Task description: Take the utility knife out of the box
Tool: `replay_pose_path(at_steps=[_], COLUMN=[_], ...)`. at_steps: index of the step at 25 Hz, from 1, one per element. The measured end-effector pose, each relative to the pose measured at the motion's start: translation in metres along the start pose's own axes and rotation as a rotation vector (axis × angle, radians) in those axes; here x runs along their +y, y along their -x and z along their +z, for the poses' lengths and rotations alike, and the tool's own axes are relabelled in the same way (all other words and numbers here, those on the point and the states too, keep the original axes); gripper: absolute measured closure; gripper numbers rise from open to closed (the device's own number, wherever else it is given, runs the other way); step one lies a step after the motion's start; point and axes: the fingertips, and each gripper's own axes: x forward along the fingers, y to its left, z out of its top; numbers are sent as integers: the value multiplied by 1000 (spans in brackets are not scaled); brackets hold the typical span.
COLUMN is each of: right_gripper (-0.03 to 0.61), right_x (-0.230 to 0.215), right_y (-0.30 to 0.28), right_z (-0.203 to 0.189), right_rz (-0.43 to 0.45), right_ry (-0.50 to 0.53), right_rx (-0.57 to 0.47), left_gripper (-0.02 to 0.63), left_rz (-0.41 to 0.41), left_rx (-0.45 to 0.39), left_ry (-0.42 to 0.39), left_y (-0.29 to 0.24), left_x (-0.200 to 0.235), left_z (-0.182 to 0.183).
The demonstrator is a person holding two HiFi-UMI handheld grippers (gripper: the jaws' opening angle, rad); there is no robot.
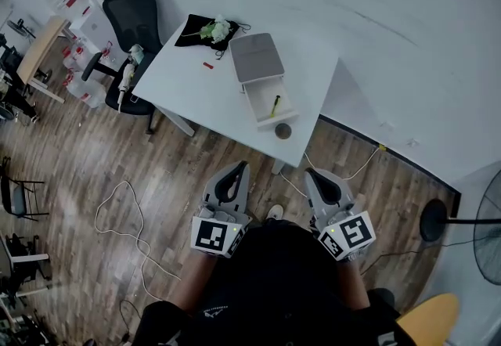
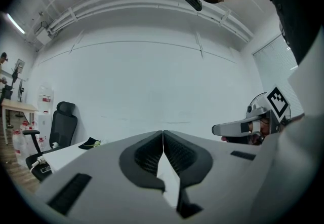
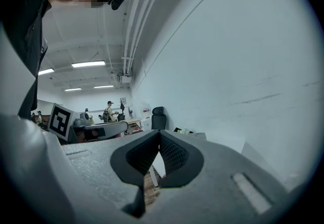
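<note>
Wood floor [image 1: 86, 156] takes up most of the head view. A white bench [image 1: 196, 90] stands on it, set at an angle, by a pale wall. The person stands off the bench's near corner, well apart from it. Both forearms are tucked in close to the torso. Each hand holds its claw level, pointing fwd at the bench. The two claws sit side by side, approx parallel, marker cubes nearest the body.

L claw [image 1: 237, 167]: jaws pressed together, pads meeting in one line, nothing between them. R claw [image 1: 311, 174]: same, jaws closed tip to tip, empty. Each claw's own view shows the other claw alongside it at about the same height.

Black chair [image 1: 133, 16] is at the bench's far-left side. A fan [image 1: 489, 227] stands at the right edge of the head view. A pale cable [image 1: 125, 211] loops over the floor left of the person.

On the bench there's a box [image 1: 256, 57] w/ a grey top. Its white drawer [image 1: 249, 104] is pulled out toward the person. The knife [image 1: 275, 106], yellow, lies inside the drawer, far from both claws. Left of the box are a black cloth [image 1: 196, 23] w/ white flowers [image 1: 217, 30] on it and a small red bit [image 1: 208, 65]. A small round dark thing [image 1: 282, 131] sits just beside the drawer front, at the bench edge.
</note>
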Motion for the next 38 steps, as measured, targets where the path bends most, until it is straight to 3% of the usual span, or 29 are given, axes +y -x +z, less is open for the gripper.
replay_pose_path(at_steps=[11, 18, 29, 38], right_gripper=[574, 574, 574, 574], right_x=[-36, -64, -102, -114], right_y=[6, -19, -77, -114], right_z=[-2, 10, 16, 24], right_rz=[-103, -164, -239, -307], right_ry=[-7, -6, -20, -20], right_rx=[6, 13, 48, 54], left_gripper=[607, 607, 607, 607], left_rz=[-76, -124, -190, -214], left_rx=[22, 70, 205, 402], left_ry=[9, 16, 19, 93], left_y=[-42, -98, -179, -222], left_x=[-2, 15, 51, 82], left_z=[-12, -31, -72, -133])
